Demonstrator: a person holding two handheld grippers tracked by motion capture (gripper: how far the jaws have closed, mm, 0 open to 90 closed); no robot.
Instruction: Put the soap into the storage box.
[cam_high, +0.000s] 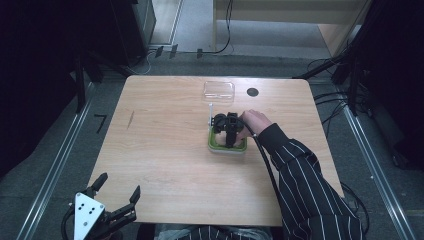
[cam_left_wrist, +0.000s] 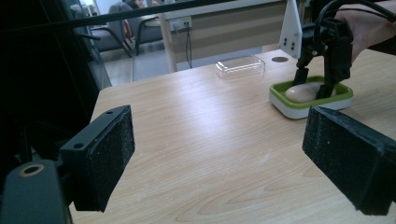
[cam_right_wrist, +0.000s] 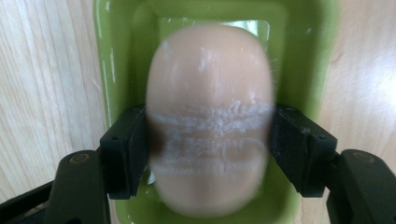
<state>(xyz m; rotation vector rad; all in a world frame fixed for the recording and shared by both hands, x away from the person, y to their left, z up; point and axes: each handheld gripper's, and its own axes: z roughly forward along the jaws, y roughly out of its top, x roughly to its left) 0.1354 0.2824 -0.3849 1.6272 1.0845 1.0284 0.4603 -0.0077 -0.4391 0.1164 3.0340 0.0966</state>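
Note:
A pale beige bar of soap lies in a green soap dish with a white base, right of the table's middle. My right gripper points down into the dish, its black pads pressed on the bar's two sides, with white scuff marks across the soap between them. In the left gripper view the same gripper stands over the soap and dish. My left gripper hovers at the table's near left corner, jaws wide apart and holding nothing.
A clear plastic lid lies at the far edge of the wooden table, beside a round black cable hole. A striped sleeve reaches in from the lower right. Cables and metal rails run along the floor on both sides.

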